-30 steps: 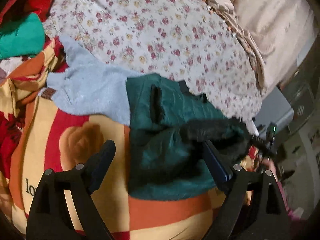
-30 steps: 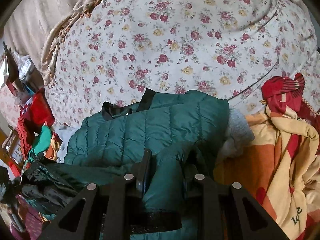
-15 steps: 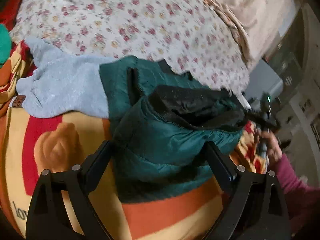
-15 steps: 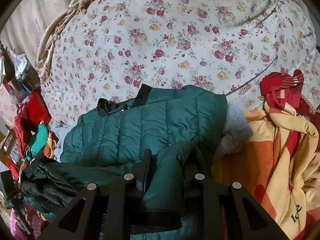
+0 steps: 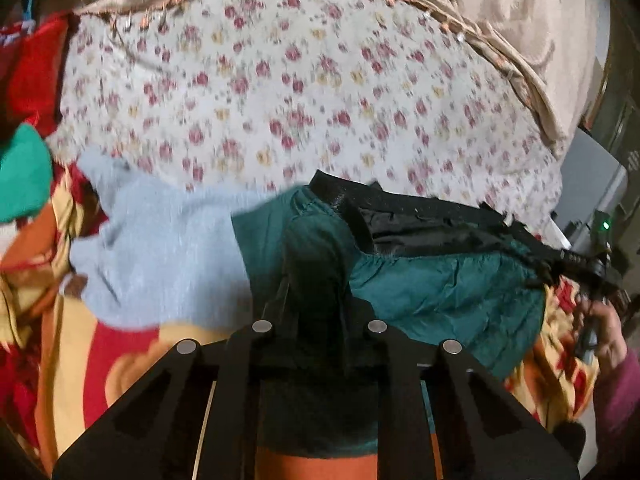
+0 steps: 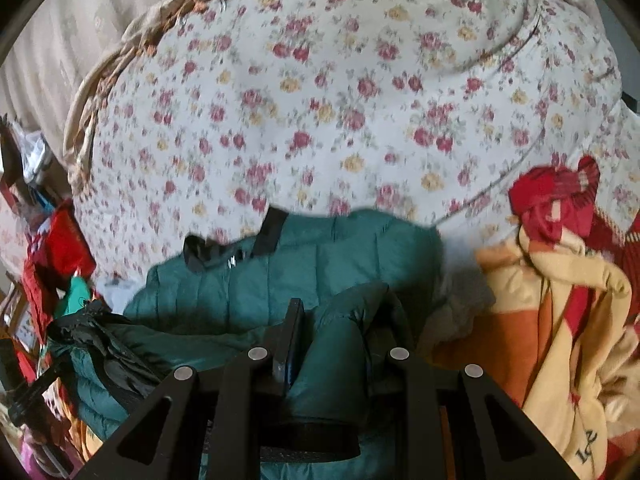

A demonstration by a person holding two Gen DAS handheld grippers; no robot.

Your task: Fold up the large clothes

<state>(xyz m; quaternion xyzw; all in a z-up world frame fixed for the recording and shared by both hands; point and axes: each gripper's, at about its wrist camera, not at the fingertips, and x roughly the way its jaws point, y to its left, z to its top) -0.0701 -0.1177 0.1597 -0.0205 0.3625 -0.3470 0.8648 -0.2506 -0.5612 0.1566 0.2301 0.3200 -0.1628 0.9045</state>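
Observation:
A dark green quilted jacket [image 6: 304, 264] with black lining lies on the bed, partly folded over itself. My left gripper [image 5: 312, 276] has its jaws closing, and they pinch a fold of the jacket [image 5: 440, 292] near its left edge. My right gripper [image 6: 344, 320] is shut on a bunched green sleeve or hem. In the left wrist view the other gripper [image 5: 592, 268] and the person's hand [image 5: 604, 332] hold the jacket's far end up, with the black lining showing.
A floral bedspread [image 5: 300, 100] covers the bed behind the jacket. A light blue fleece garment [image 5: 160, 248] lies left of it. A red, orange and cream blanket [image 6: 560, 340] lies underneath and to the side. Beige fringed cloth [image 5: 520, 40] borders the bed.
My left gripper moved in over the jacket and its wide jaws closed on a green fold. The jacket's far end rose, turning the black lining up. The right gripper kept its grip.

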